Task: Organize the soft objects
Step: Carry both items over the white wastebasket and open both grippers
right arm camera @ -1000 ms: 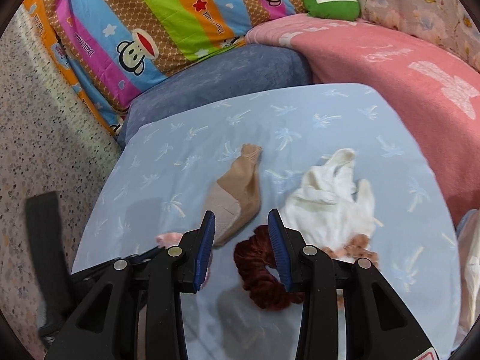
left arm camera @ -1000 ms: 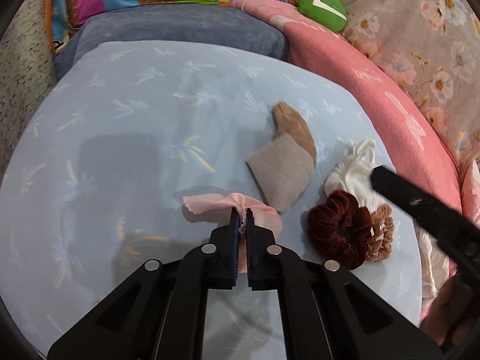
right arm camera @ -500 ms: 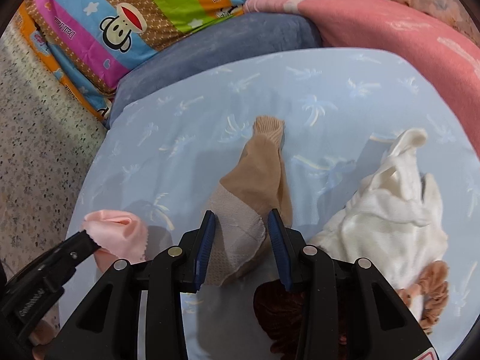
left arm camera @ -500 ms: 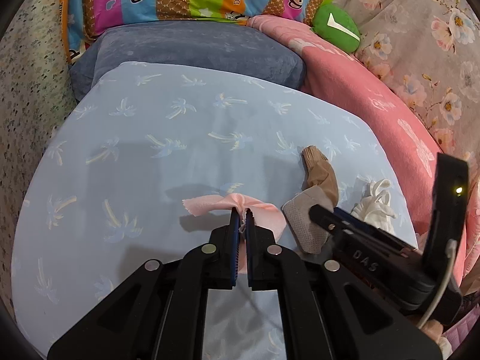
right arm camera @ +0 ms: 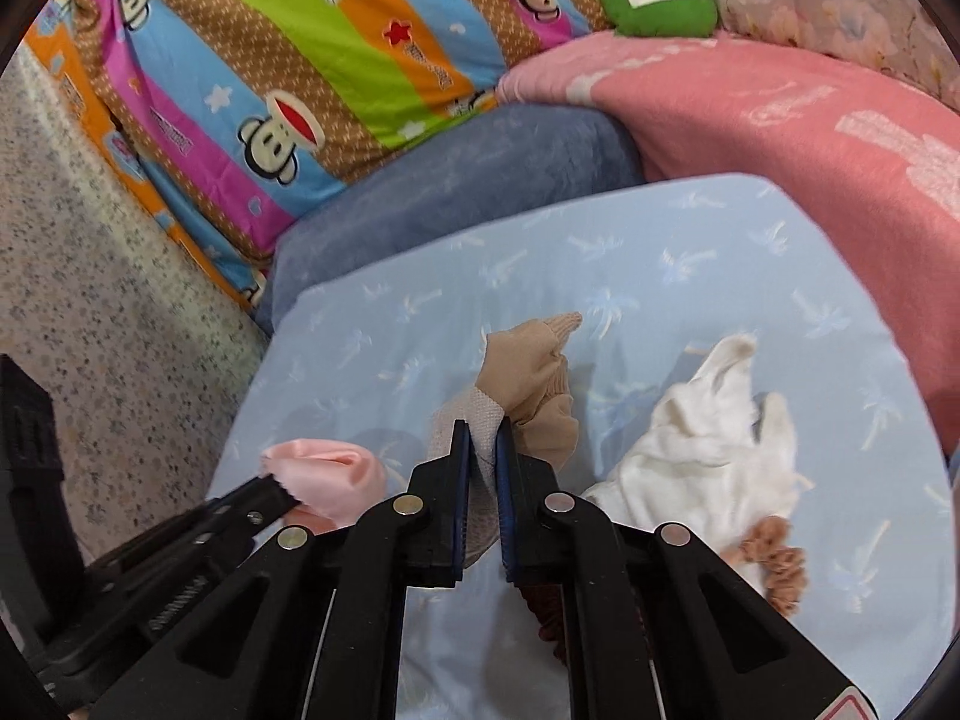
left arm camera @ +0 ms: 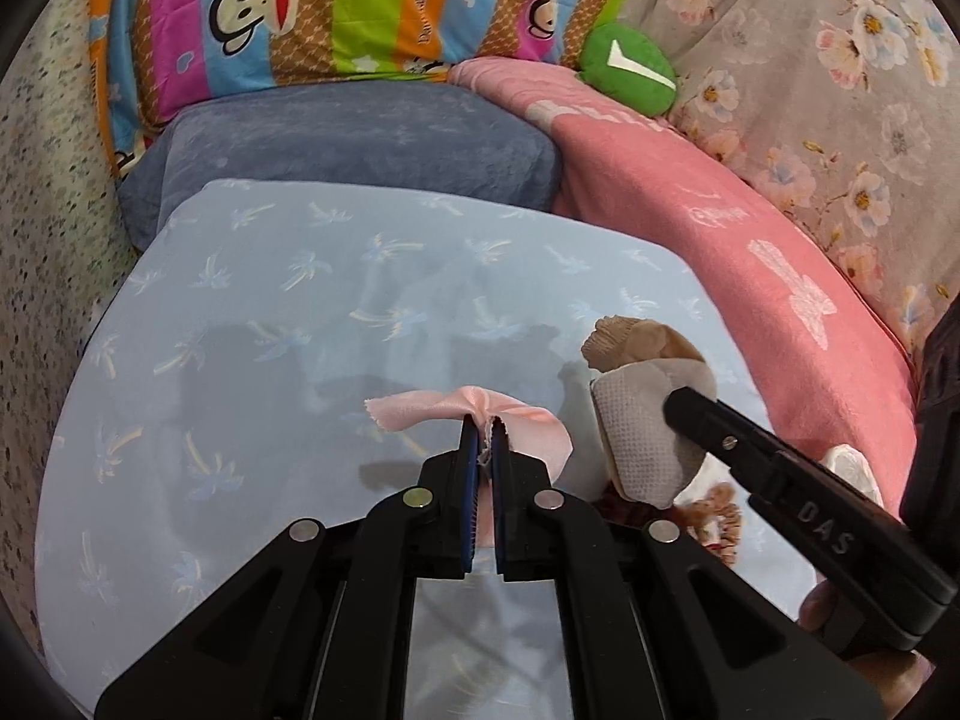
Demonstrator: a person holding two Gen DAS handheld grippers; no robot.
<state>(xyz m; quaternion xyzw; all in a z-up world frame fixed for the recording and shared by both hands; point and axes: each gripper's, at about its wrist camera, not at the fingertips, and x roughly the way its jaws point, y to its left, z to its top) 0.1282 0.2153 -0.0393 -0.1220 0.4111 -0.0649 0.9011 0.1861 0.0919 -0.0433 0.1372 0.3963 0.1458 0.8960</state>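
My left gripper [left arm camera: 485,425] is shut on a pink satin cloth [left arm camera: 420,411], held above the light blue sheet [left arm camera: 270,324]. The cloth also shows at the left of the right wrist view as a pink bundle [right arm camera: 336,474]. My right gripper [right arm camera: 483,429] is shut on a tan and grey sock [right arm camera: 534,372], lifted off the sheet. In the left wrist view the sock [left arm camera: 642,420] hangs from the right gripper's finger [left arm camera: 708,420]. A white garment [right arm camera: 708,444], a tan scrunchie [right arm camera: 774,564] and a dark red scrunchie [right arm camera: 546,606] lie on the sheet beside it.
A blue-grey cushion [left arm camera: 336,132] lies behind the sheet, with a striped cartoon quilt [left arm camera: 336,6] behind that. A pink blanket [left arm camera: 720,222] runs along the right side, a green plush [left arm camera: 630,69] at its far end. Speckled floor [right arm camera: 90,312] lies to the left.
My right gripper has shut on the sock and lifted it off the sheet. The left gripper has kept hold of the pink cloth and pulled back, so more of the quilt shows.
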